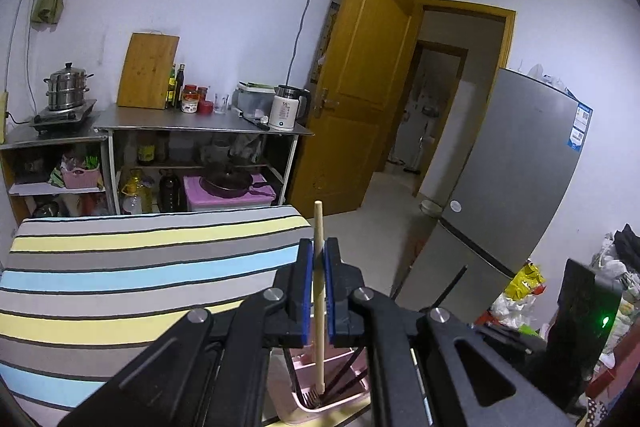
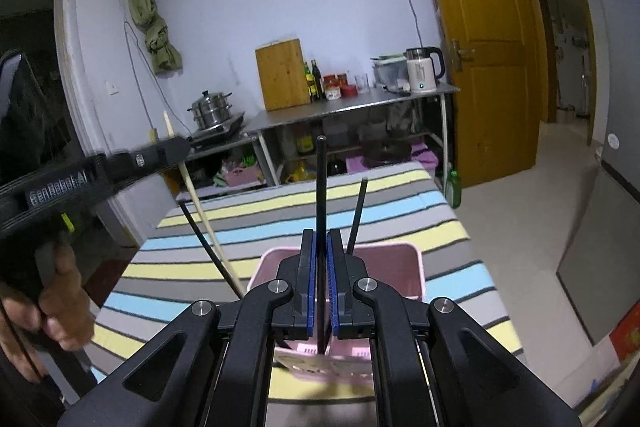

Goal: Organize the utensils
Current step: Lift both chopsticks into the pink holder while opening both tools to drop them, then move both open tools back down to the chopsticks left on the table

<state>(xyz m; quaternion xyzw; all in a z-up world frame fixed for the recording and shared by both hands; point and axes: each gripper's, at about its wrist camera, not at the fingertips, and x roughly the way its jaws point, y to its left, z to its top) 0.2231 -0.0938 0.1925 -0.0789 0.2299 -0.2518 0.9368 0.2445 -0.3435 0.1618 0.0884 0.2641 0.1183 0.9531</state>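
Observation:
My left gripper (image 1: 319,255) is shut on a pale wooden chopstick (image 1: 319,227) that stands nearly upright, its lower end down in the pink utensil holder (image 1: 304,413). Black chopsticks (image 1: 344,379) lean inside that holder too. In the right wrist view my right gripper (image 2: 321,247) is shut on a black chopstick (image 2: 321,179), upright over the pink utensil holder (image 2: 414,267). A second black chopstick (image 2: 357,215) leans out of the holder behind it. At the left, a hand (image 2: 60,291) holds the left gripper body (image 2: 132,163) with the wooden chopstick (image 2: 200,203) and another black chopstick (image 2: 208,247) slanting down.
The holder stands on a table with a striped cloth (image 1: 140,267). Behind it are a steel counter (image 1: 200,125) with a cutting board, bottles and a kettle (image 1: 286,107), a steamer pot (image 1: 66,87), a yellow door (image 1: 360,87) and a grey fridge (image 1: 512,167).

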